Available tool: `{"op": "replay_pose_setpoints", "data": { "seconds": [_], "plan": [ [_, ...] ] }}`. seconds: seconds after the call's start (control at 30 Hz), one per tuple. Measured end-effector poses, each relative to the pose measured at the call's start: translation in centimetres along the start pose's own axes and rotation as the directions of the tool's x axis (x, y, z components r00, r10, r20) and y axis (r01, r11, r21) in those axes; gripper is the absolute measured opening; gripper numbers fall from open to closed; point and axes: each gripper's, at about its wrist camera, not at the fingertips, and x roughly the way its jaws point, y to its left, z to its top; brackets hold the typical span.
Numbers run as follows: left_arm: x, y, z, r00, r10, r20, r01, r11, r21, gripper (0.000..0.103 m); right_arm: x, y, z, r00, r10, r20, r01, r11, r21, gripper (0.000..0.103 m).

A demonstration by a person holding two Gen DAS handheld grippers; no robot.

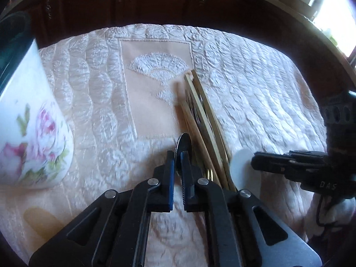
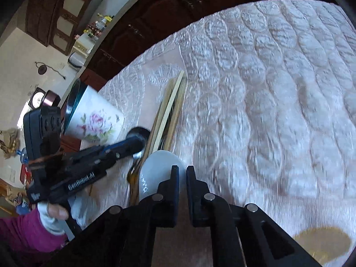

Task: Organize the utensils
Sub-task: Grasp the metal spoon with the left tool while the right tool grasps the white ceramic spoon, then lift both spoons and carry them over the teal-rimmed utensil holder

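Note:
A metal spoon (image 1: 183, 143) stands on edge between my left gripper's (image 1: 178, 161) pads, which are shut on its bowl. In the right wrist view the left gripper (image 2: 136, 143) covers that spoon's bowl (image 2: 139, 132) from the left. A bundle of wooden chopsticks (image 1: 200, 111) lies just right of the spoon on the cloth. A white ceramic spoon (image 2: 159, 169) rests at the chopsticks' (image 2: 171, 109) near end. My right gripper (image 2: 182, 173) is shut at that spoon's right rim, and it reaches the white spoon (image 1: 241, 166) from the right as the right gripper (image 1: 254, 162).
A white flowered cup (image 1: 33, 133) stands tilted at the left, also the flowered cup (image 2: 95, 122). A quilted pink cloth (image 1: 255, 89) covers the table. Dark wooden cabinets (image 1: 155, 0) run behind it. A gloved hand (image 2: 51, 218) holds the left gripper.

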Motion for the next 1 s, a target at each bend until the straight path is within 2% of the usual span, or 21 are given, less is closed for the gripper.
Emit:
{"op": "replay_pose_setpoints", "data": {
  "seconds": [0.17,0.27,0.3,0.33,0.37,0.43,0.57,0.6,0.63,0.67,0.7,0.77,0.83,1.0],
  "plan": [
    [-1.0,0.6,-1.2,0.998,-0.054,-0.037,0.053,0.998,-0.029,0.004,-0.8,0.4,-2.0,0.998,0.006,-0.059,-0.007,1.000,-0.017,0.006],
    [-1.0,1.1,-1.4,0.997,-0.051,-0.057,0.048,0.998,-0.050,0.005,-0.7,0.4,-1.9,0.998,-0.022,-0.056,0.020,0.999,-0.036,0.012],
    [-1.2,1.6,-1.6,0.997,-0.044,-0.058,0.041,0.998,-0.050,0.007,-0.6,0.2,-1.8,0.999,-0.001,-0.054,0.000,1.000,-0.021,0.019],
    [-1.1,1.7,-1.5,0.998,-0.031,-0.057,0.029,0.998,-0.048,0.013,-0.5,0.0,-1.6,0.998,0.026,-0.051,-0.027,1.000,-0.012,0.028],
    [-0.9,1.7,-1.5,0.998,-0.027,-0.058,0.024,0.999,-0.049,0.020,-0.5,-0.1,-1.5,0.998,0.039,-0.047,-0.040,0.999,-0.015,0.031],
    [-0.5,1.7,-1.1,0.998,-0.033,-0.051,0.031,0.998,-0.053,0.027,-0.2,0.2,-1.2,0.998,0.037,-0.051,-0.040,0.997,-0.062,0.033],
    [0.2,1.1,-0.4,0.999,-0.017,-0.042,0.016,0.999,-0.033,0.031,0.7,0.7,-0.9,0.995,0.063,-0.075,-0.072,0.989,-0.125,0.034],
    [0.3,1.0,-0.3,0.999,-0.019,-0.042,0.017,0.999,-0.027,0.031,0.8,0.9,-0.9,0.995,0.059,-0.080,-0.070,0.988,-0.141,0.033],
    [0.5,0.8,-0.3,0.999,-0.021,-0.045,0.020,1.000,-0.022,0.030,0.8,1.1,-1.0,0.995,0.055,-0.082,-0.067,0.986,-0.153,0.028],
    [0.6,0.6,-0.3,0.999,-0.025,-0.046,0.025,1.000,-0.011,0.018,1.1,1.5,-1.1,0.995,0.052,-0.086,-0.066,0.985,-0.159,0.021],
    [0.5,0.5,-0.4,0.998,-0.029,-0.048,0.029,1.000,0.007,0.012,1.3,1.7,-1.3,0.995,0.041,-0.094,-0.056,0.985,-0.166,0.014],
    [-0.1,0.5,-0.7,0.998,-0.053,-0.034,0.054,0.998,0.033,0.005,1.1,2.3,-1.7,0.998,0.011,-0.068,-0.023,0.982,-0.188,0.010],
    [-0.7,0.4,-0.9,0.997,-0.071,-0.019,0.072,0.997,0.040,0.003,0.2,3.0,-2.2,0.999,-0.022,-0.035,0.014,0.977,-0.212,0.005],
    [-3.2,0.7,-1.6,0.995,-0.104,0.006,0.104,0.994,0.022,0.002,-2.7,4.5,-2.3,0.997,-0.057,0.058,0.069,0.972,-0.225,0.003]
  ]
}}
